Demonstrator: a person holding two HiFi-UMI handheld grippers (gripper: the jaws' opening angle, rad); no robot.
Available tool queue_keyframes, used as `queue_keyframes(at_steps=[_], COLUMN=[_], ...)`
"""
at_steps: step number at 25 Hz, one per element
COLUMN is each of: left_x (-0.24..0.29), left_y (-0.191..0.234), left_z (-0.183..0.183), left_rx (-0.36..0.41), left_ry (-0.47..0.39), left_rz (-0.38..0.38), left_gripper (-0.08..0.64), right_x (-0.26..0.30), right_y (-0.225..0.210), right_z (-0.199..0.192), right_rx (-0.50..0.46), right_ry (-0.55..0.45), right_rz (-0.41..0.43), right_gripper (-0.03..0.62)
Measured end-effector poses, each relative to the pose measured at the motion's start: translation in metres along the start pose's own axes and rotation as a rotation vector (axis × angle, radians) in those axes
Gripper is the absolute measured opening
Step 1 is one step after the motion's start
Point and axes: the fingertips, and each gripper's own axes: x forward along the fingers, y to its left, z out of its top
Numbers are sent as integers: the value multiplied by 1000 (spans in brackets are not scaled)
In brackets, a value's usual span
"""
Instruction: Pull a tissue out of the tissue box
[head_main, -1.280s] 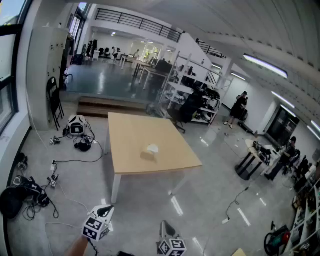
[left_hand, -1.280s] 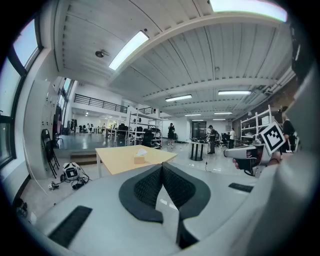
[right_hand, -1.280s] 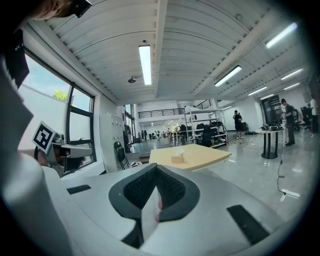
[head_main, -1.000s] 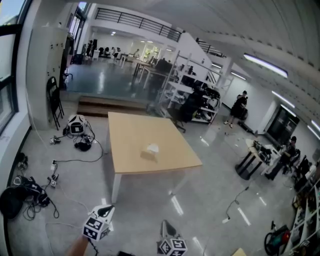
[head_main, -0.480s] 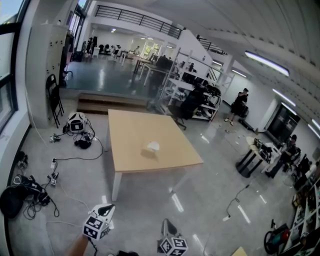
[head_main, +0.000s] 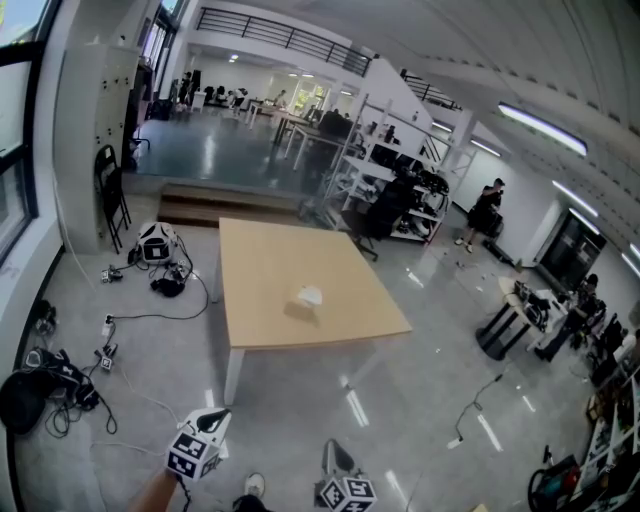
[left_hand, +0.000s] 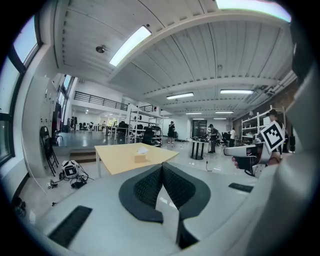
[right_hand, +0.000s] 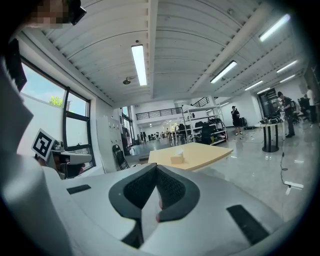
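A white shoe tip (head_main: 253, 485) newly shows below, while the small tan cardboard tissue box (head_main: 303, 306), white tissue (head_main: 311, 295) poking from it, stands on the pale wooden table (head_main: 265, 265), well apart from the left gripper (left_hand: 162, 169) and right gripper (right_hand: 155, 169), both with jaws pressed together, empty.

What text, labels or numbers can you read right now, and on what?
No readable words or numbers in any view.
Tissue box: any print is too small to read.
Left gripper and right gripper: black-and-white square marker patterns only, no letters.
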Motion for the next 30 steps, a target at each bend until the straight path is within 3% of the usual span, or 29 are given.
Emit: queue_keyframes(at_steps=[30], left_x=[152], left_y=[49], left_z=[43], left_rx=[-31], left_ry=[21], left_rz=[70], left_gripper=[8], right_x=[163], right_y=[-78], right_z=[38], right_rx=[9], right_ry=[33], right_rz=[125], right_gripper=[6])
